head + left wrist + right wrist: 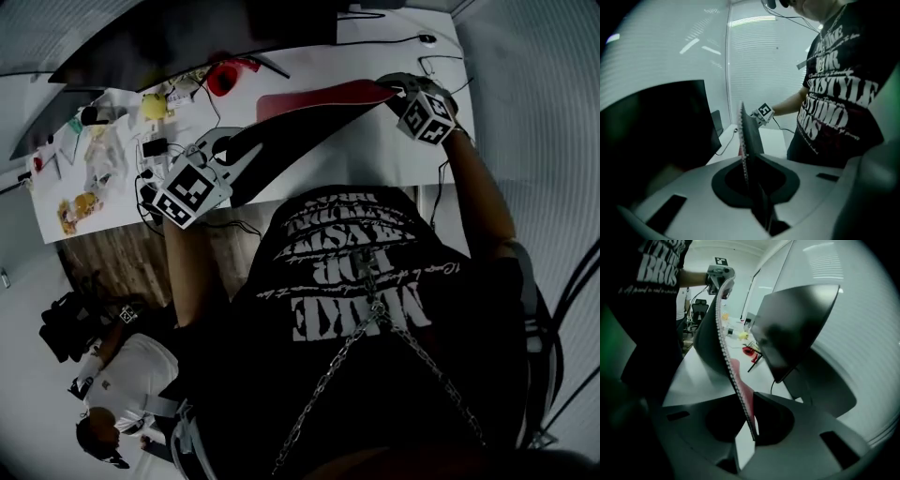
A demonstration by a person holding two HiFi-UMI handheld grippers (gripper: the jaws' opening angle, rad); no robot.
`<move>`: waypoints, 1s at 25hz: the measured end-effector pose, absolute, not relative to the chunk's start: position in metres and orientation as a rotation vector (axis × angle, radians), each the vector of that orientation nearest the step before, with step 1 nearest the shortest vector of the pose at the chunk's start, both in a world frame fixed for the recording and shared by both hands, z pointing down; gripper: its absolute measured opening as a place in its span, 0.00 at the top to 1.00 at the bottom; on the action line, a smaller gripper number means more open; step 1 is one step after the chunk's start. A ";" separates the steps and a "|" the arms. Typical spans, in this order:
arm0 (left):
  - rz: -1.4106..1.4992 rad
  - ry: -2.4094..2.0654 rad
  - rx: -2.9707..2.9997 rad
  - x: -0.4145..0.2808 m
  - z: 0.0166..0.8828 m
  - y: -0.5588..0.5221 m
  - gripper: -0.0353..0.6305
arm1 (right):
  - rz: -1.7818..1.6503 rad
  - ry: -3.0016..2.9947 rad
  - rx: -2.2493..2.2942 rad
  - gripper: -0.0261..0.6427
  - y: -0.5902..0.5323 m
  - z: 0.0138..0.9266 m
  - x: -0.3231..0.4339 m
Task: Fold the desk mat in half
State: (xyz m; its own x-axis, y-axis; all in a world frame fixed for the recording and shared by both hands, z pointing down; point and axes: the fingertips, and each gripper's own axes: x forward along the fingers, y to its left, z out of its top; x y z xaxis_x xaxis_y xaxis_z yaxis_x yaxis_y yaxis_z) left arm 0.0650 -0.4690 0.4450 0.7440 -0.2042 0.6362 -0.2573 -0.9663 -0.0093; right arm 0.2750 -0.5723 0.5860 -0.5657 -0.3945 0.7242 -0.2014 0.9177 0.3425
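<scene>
- The left gripper point(751, 161) has its fingers point(801, 187) pressed together on the desk mat point(751, 133). They pinch its stitched edge, and the mat stands on edge between them, running off toward 12 o'clock in the left gripper view.
- The right gripper point(751, 417) pinches the same mat. Its fingers point(806, 441) are all but together, with the stitched edge clamped between them. The red face shows at the pinch, and the black face curves up toward 11 o'clock.
- In the head view the mat is held up over the white worktop point(375, 155). It stretches from the left gripper at 10 o'clock to the right gripper at 1 o'clock.
- There the black face is turned toward the person, and the red face shows along the far side.
- I cannot tell whether the mat's far edge rests on the worktop.
- Each gripper view shows the other gripper at the far end of the mat, near 12 o'clock.
- A dark monitor point(187, 33) stands along the worktop's far edge at 12 o'clock.
- A yellow ball point(153, 106) and a red object point(225, 75) lie beyond the mat at 11 o'clock, among small clutter.
</scene>
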 end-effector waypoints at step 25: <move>0.709 -0.179 2.428 0.067 0.585 -0.403 0.91 | 0.497 -1.948 0.629 0.94 -0.397 0.600 0.350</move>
